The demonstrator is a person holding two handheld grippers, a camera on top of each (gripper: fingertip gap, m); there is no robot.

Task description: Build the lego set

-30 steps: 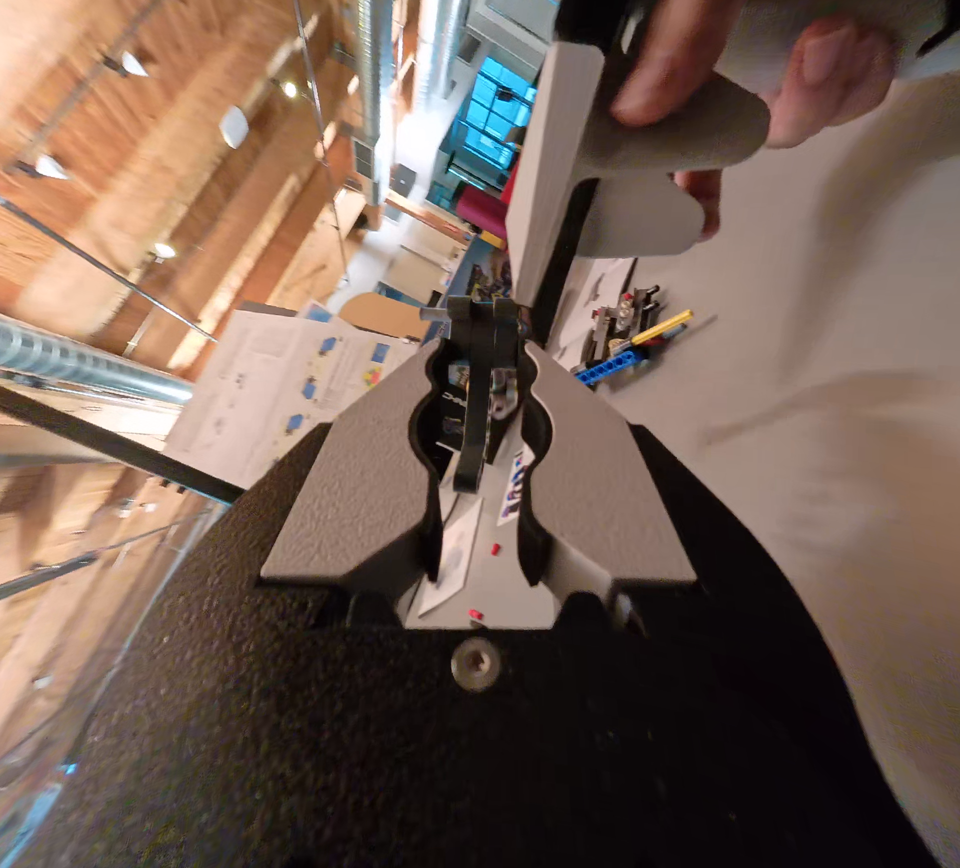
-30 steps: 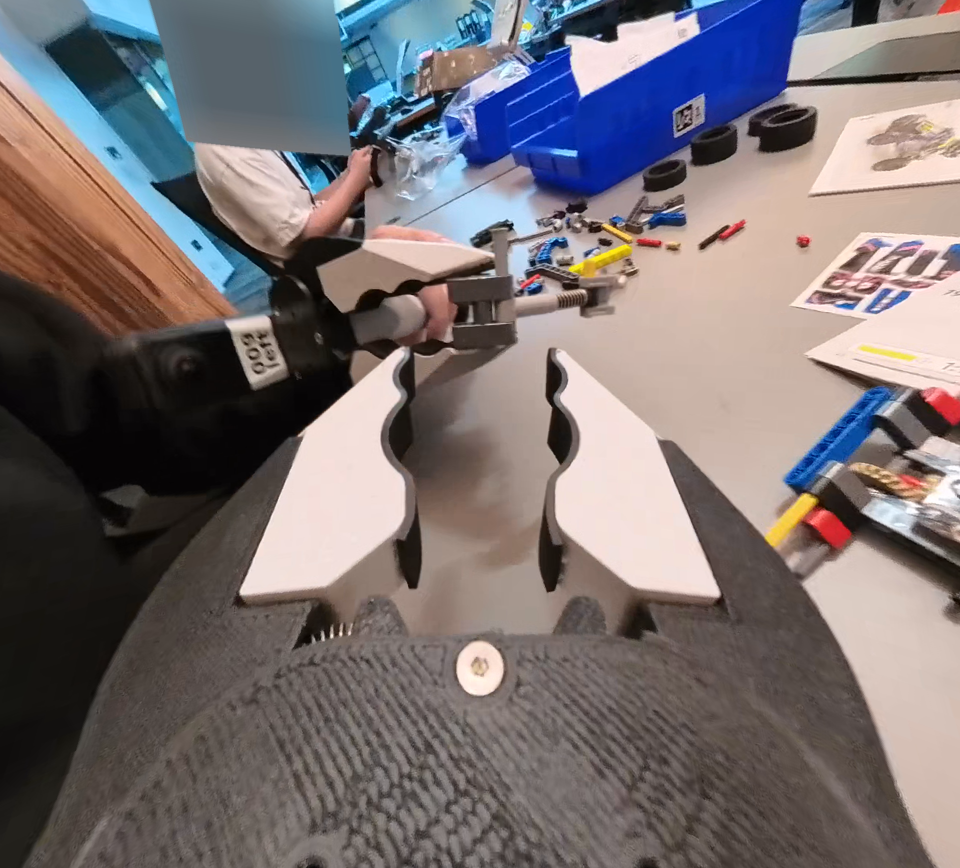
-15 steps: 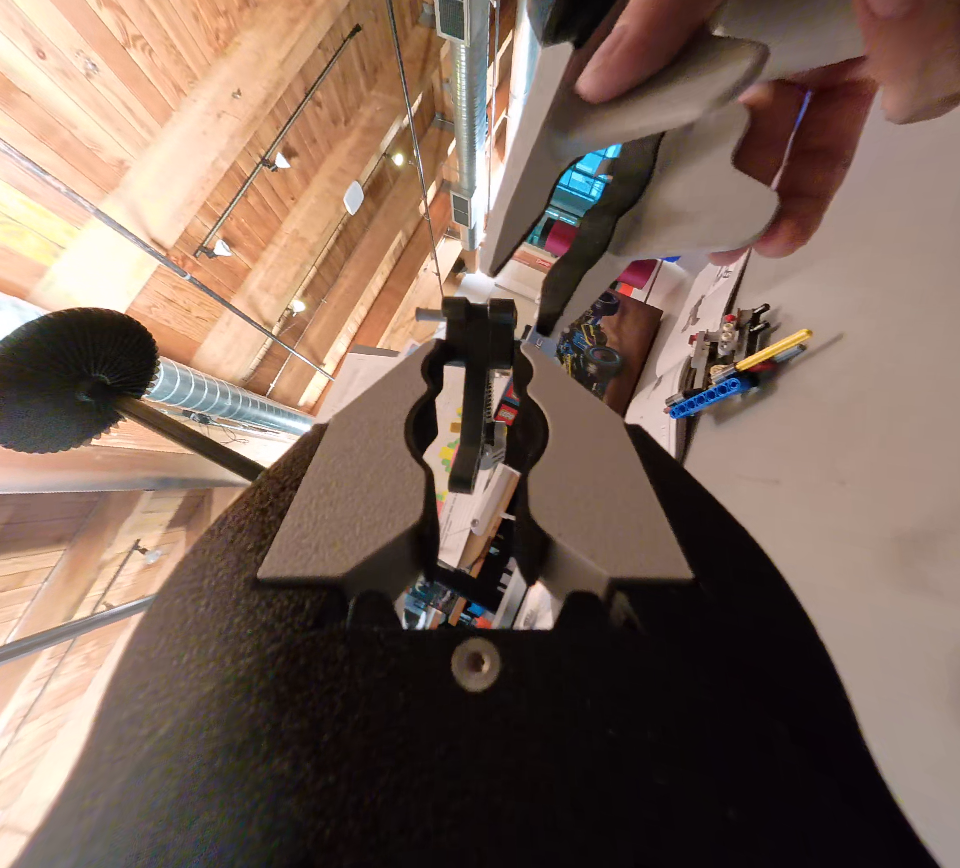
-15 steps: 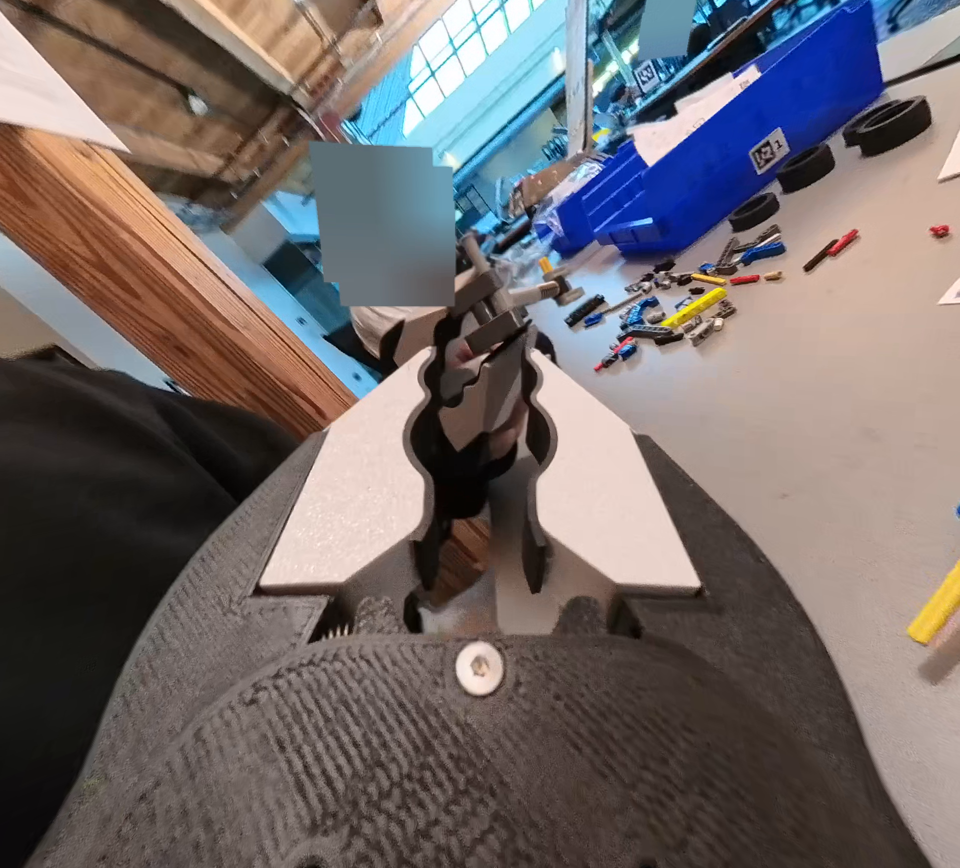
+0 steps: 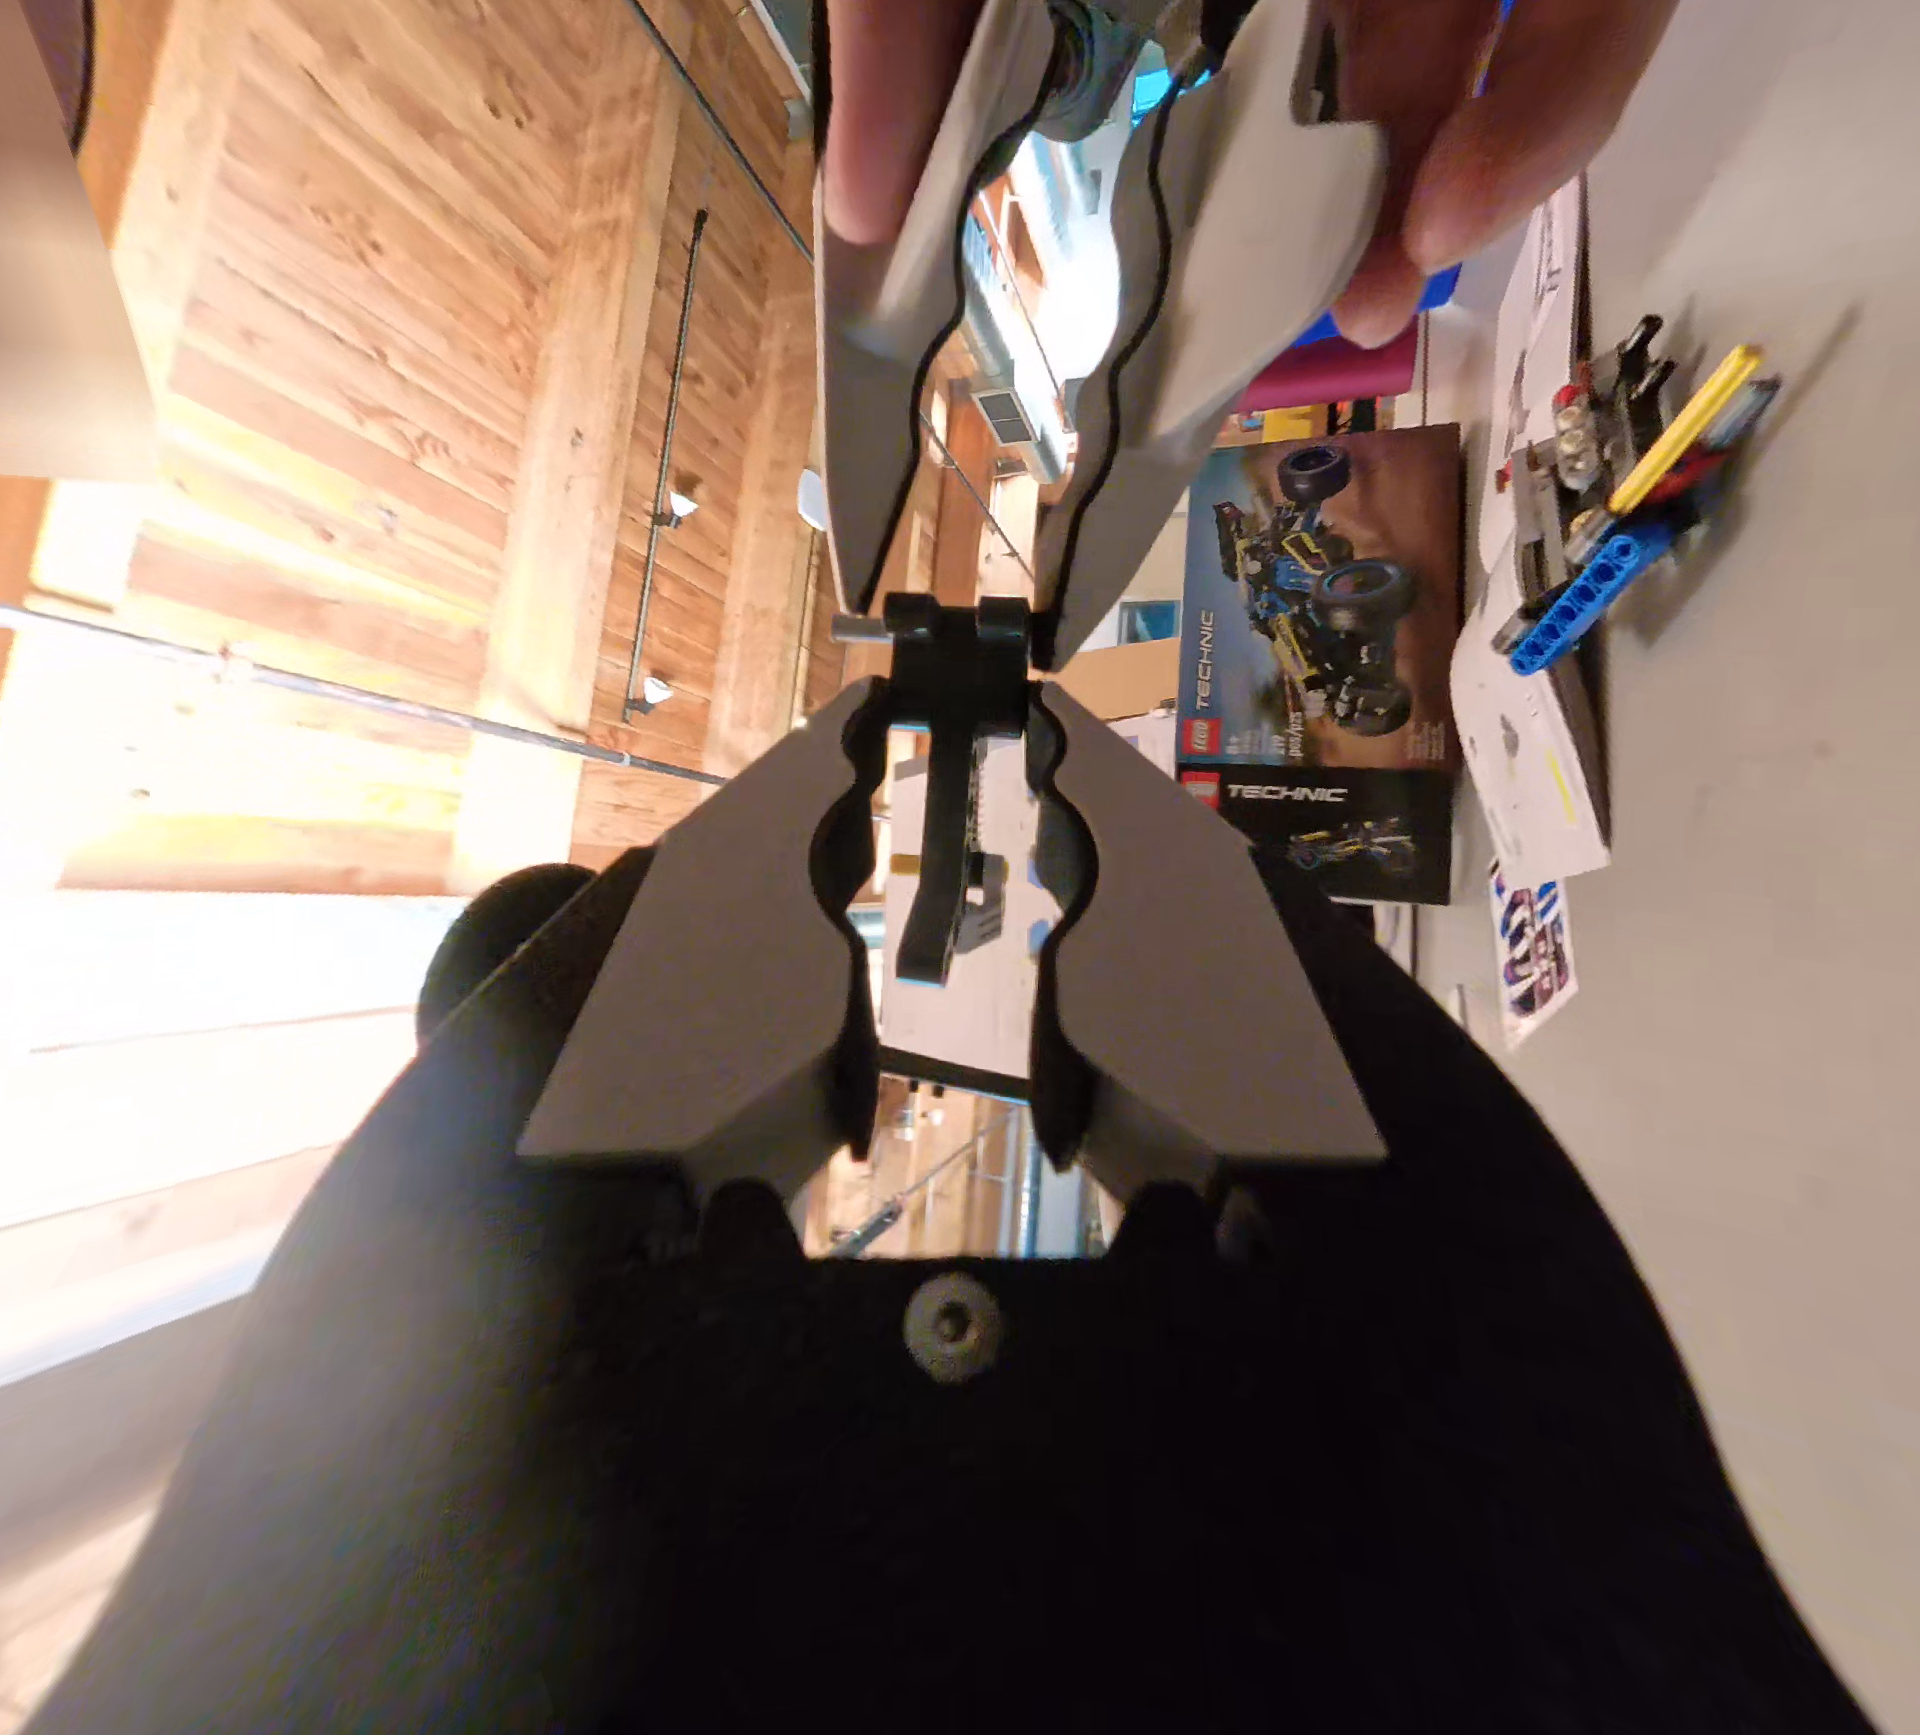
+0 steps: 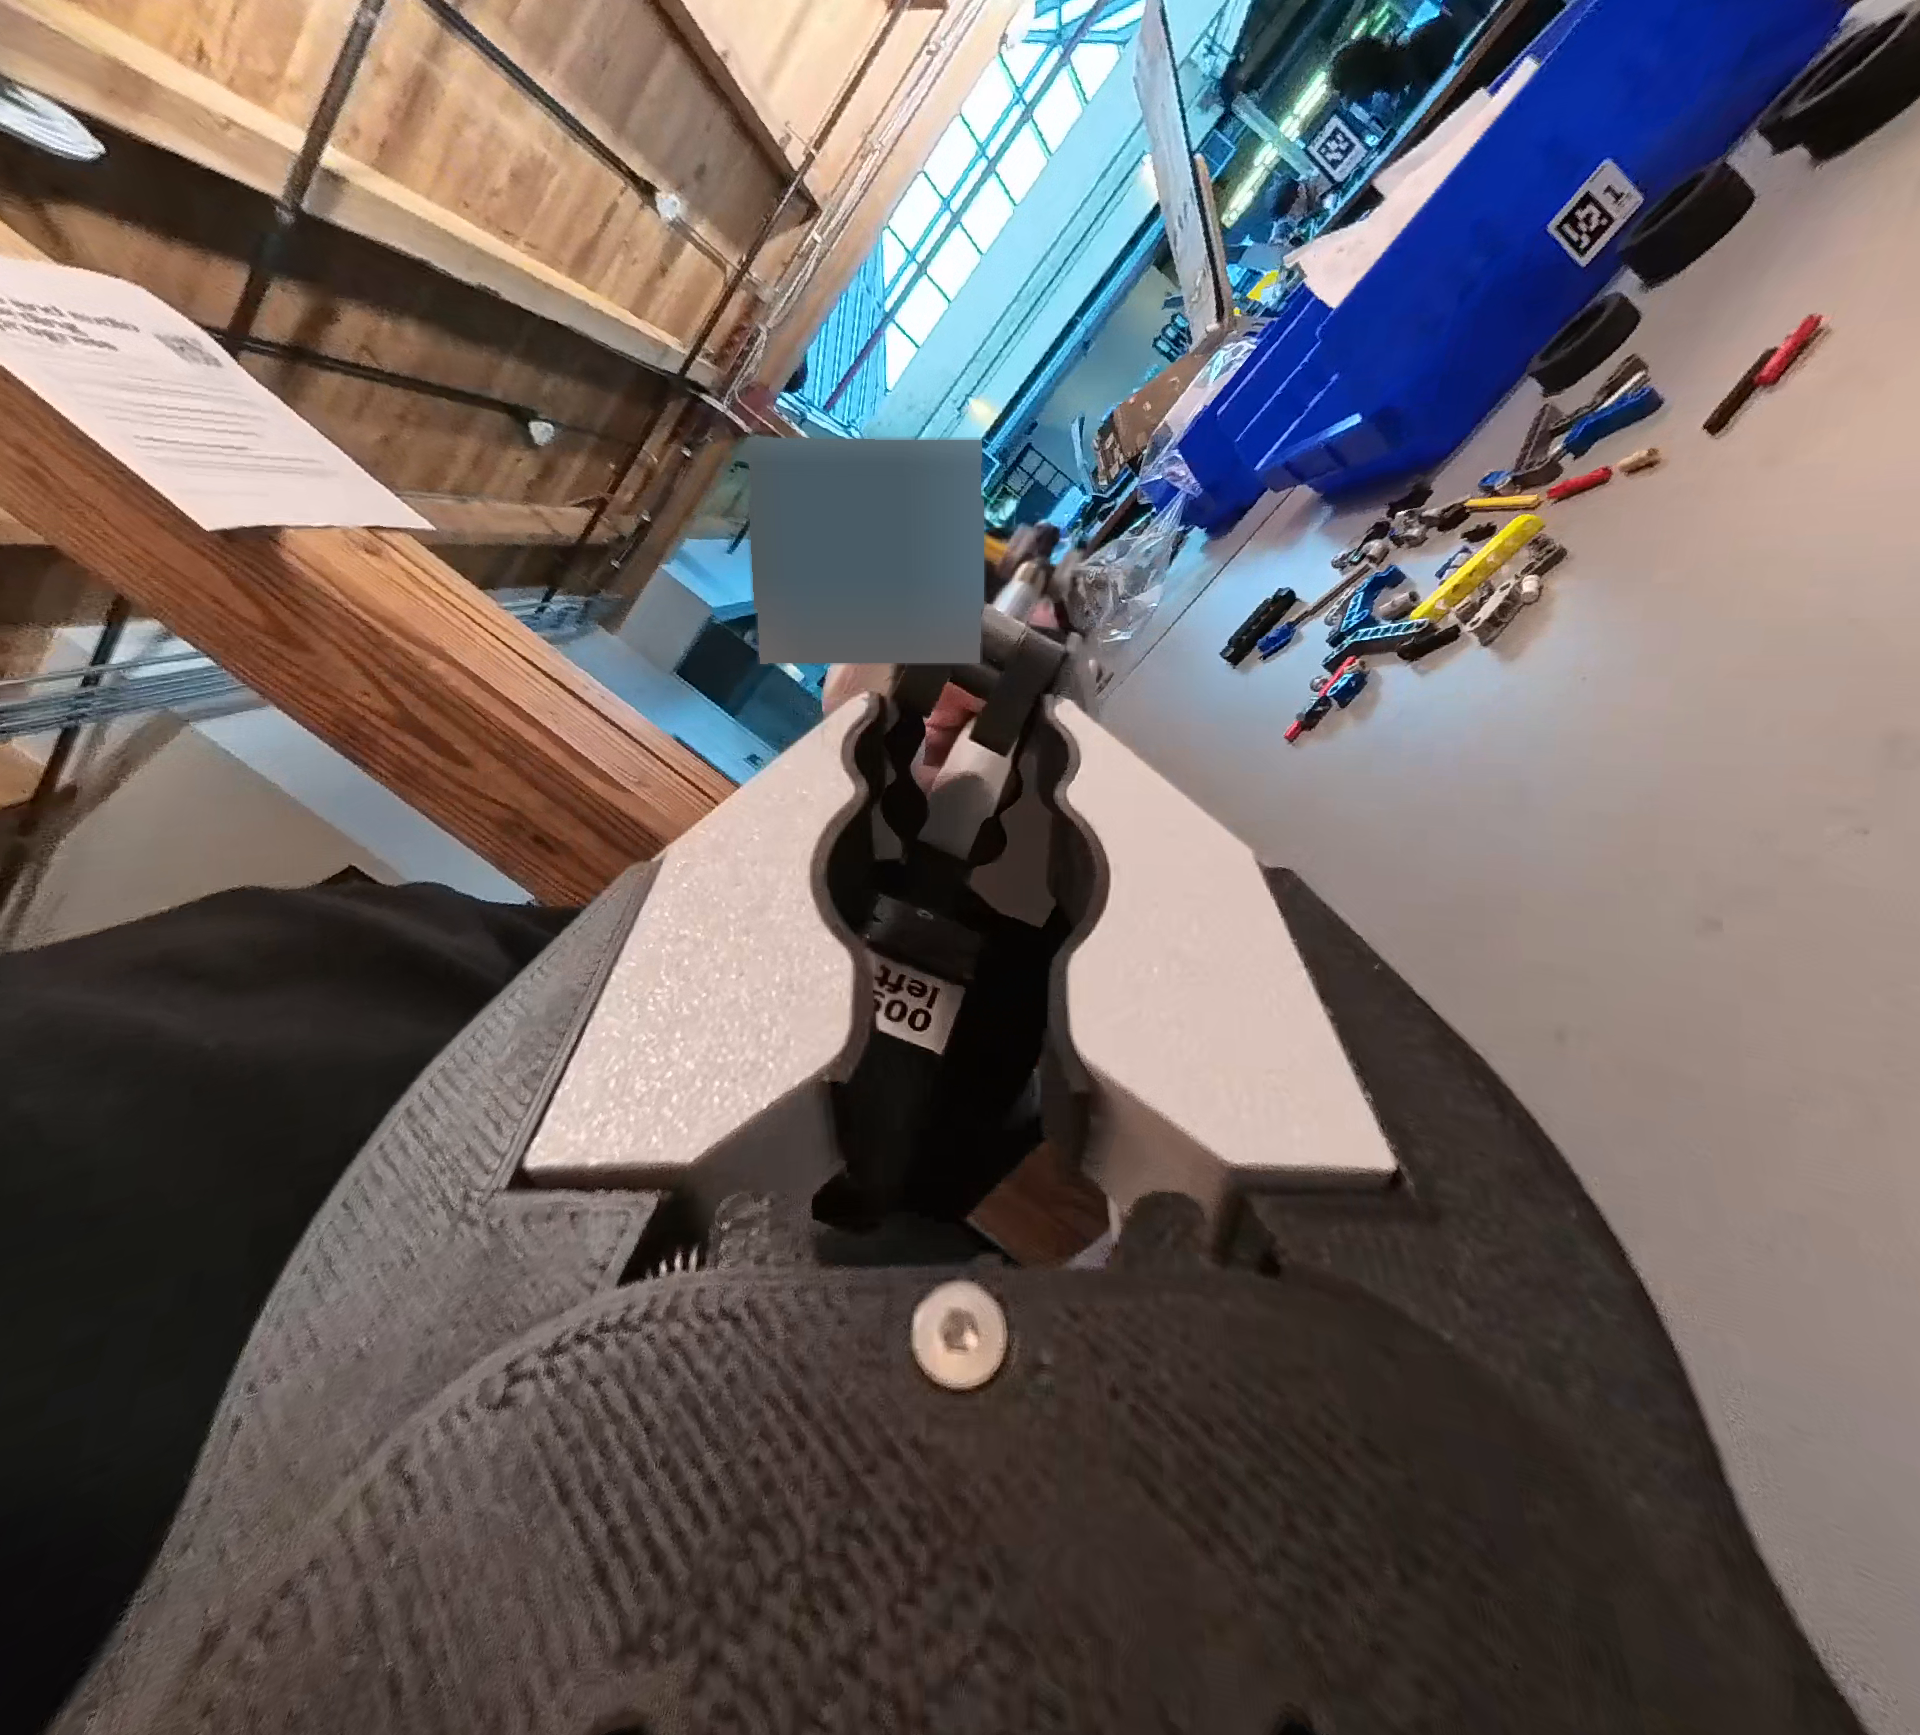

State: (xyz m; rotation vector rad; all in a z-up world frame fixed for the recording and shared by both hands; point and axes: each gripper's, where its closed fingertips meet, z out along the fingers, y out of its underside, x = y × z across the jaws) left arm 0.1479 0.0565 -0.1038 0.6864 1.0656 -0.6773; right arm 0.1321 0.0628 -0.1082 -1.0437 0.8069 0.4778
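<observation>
My left gripper is held up in the air, shut on a small black lego piece with a short grey axle across its top. My right gripper, held by a hand, comes from above. Its two fingertips close on either side of the top of the same piece. In the right wrist view my right gripper is narrowed around the piece's end, and the left gripper points straight back at it between the fingers.
A partly built lego assembly, the set's box, an instruction booklet and a sticker sheet lie on the grey table. Loose parts, black tyres and blue bins lie farther off. The tips of both grippers are at nearly the same place.
My right gripper has swung from beside the left one to face it head-on, and its fingers have narrowed from wide open onto the piece's top. Both grippers have tilted upward.
</observation>
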